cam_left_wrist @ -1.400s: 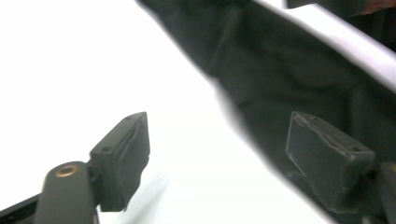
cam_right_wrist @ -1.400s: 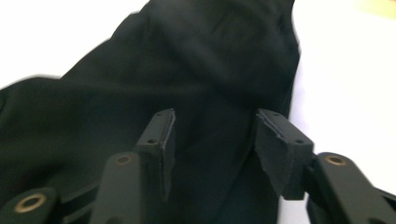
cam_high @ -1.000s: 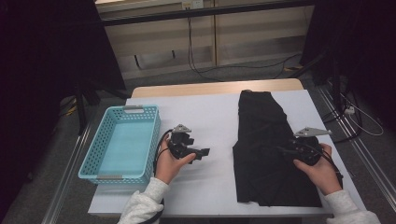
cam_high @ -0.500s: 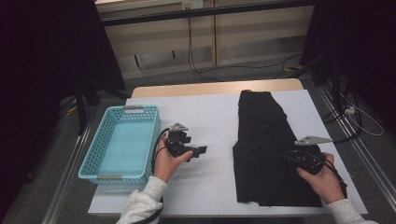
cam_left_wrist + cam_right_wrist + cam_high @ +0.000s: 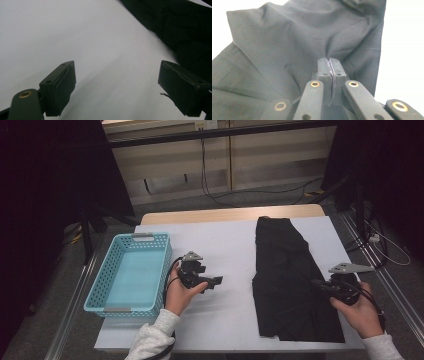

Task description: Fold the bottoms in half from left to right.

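Observation:
A black garment [image 5: 285, 270] lies spread lengthwise on the right half of the white table [image 5: 225, 235]. My right gripper [image 5: 318, 284] rests on the garment's right side near the front. In the right gripper view its jaws are pressed together, and the garment [image 5: 287, 50] puckers into creases at the tip of my right gripper [image 5: 329, 60], so it is shut on a pinch of fabric. My left gripper [image 5: 214, 282] hovers over bare table to the garment's left. The left gripper view shows my left gripper [image 5: 117, 67] wide open and holding nothing, with the garment [image 5: 185, 30] beyond its right jaw.
A light blue plastic basket [image 5: 165, 265] stands at the table's left side, close to my left hand. Dark curtains and stands flank the table, and cables trail along the floor at the right.
My right gripper has slid a little to the right and toward me on the garment. The left gripper has stayed nearly in place.

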`<state>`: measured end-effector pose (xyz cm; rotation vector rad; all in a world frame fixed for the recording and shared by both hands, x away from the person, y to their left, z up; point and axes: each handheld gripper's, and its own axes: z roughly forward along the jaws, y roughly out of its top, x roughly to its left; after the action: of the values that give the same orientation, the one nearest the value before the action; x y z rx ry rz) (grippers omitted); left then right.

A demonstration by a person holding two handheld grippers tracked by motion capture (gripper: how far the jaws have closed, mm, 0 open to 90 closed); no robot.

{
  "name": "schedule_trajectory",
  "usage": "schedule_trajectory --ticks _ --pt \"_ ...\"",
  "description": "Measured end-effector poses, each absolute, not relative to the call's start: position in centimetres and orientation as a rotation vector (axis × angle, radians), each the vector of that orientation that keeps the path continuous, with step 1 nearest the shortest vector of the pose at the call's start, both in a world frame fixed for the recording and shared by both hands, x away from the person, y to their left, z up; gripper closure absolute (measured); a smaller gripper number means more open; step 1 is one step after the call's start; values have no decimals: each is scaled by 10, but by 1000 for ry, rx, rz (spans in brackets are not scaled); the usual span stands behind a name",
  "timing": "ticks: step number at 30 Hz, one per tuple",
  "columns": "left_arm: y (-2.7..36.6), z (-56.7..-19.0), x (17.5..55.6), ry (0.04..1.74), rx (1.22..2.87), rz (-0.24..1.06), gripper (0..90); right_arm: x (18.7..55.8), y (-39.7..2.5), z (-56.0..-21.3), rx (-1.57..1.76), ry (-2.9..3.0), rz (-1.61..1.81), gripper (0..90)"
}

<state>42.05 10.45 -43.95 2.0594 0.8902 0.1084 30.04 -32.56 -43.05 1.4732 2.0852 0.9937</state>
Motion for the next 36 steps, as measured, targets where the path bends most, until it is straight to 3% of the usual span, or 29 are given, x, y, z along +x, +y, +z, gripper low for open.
schedule_trajectory --ticks 4,7,9,10,23,26,30,36 --pt "103 -440 420 889 2070 110 147 298 -337 -437 1495 2069 973 859" --pt "102 -441 420 890 2073 110 147 300 -335 -448 1514 2078 926 715" --pt "102 -441 421 892 2072 110 146 301 -334 -448 1496 2089 928 682" --pt "103 -441 421 895 2072 111 146 300 -333 -447 1492 2074 927 612" --pt "110 -441 420 902 2079 120 139 288 -296 -442 1351 2155 1009 362" --pt "111 -442 419 908 2079 129 139 284 -285 -443 1338 2173 1027 371" --pt "113 -441 417 907 2077 133 139 275 -274 -440 1305 2215 1078 531" --pt "112 -441 418 908 2074 135 141 265 -266 -444 1262 2298 1077 623"
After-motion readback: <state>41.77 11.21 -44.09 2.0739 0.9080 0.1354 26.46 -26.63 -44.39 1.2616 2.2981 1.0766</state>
